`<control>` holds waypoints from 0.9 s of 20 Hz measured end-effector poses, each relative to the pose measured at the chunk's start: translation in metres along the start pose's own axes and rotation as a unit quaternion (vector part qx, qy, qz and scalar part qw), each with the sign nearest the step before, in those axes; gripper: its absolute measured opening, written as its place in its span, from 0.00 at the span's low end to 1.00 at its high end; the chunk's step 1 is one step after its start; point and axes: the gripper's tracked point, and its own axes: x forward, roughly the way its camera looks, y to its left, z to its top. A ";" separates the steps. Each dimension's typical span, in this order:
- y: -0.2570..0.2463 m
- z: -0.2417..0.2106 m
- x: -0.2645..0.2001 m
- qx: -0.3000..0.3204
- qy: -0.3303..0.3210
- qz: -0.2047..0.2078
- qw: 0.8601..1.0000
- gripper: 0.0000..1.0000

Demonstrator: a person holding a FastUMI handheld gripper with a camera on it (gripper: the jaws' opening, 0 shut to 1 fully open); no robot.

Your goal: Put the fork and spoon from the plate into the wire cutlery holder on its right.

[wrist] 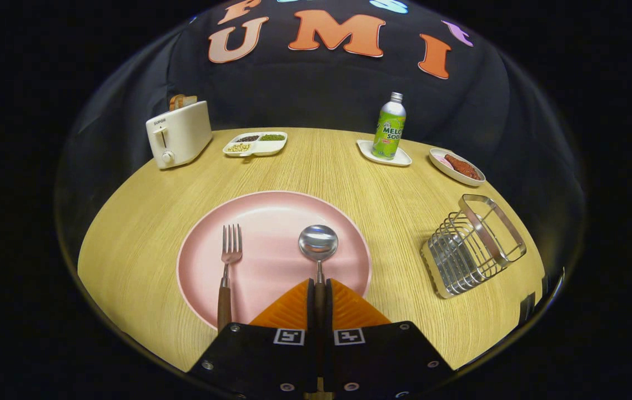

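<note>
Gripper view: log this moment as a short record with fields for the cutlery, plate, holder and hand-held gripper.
spoon: metal spoon with wooden handle, bowl on the round pink plate, handle between the fingers
fork: metal fork with wooden handle, on the plate beside the spoon
holder: silver wire cutlery holder, on the wooden table right of the plate, no cutlery seen in it
hand-held gripper: fingers closed on the spoon's handle

The desk [144,233] has a matt, pale wood grain. The pink plate [271,214] looks smooth and matt. The spoon [318,243] has a shiny, mirror-like metal bowl; the fork [231,247] has dull metal tines and a brown wooden handle. The wire cutlery holder [471,244] is bright metal.
</note>
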 end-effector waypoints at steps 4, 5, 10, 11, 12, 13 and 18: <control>0.000 0.011 -0.013 0.003 0.003 0.016 1.000 0.05; 0.000 0.015 -0.018 0.002 0.002 0.022 1.000 0.05; -0.012 0.040 -0.045 -0.016 -0.008 0.031 0.999 0.05; -0.014 0.045 -0.051 -0.019 -0.008 0.035 0.999 0.05; -0.018 0.049 -0.056 -0.021 -0.006 0.037 0.999 0.05; -0.025 0.052 -0.061 -0.026 0.000 0.032 0.999 0.05; -0.069 0.072 -0.091 -0.032 0.019 0.010 0.999 0.05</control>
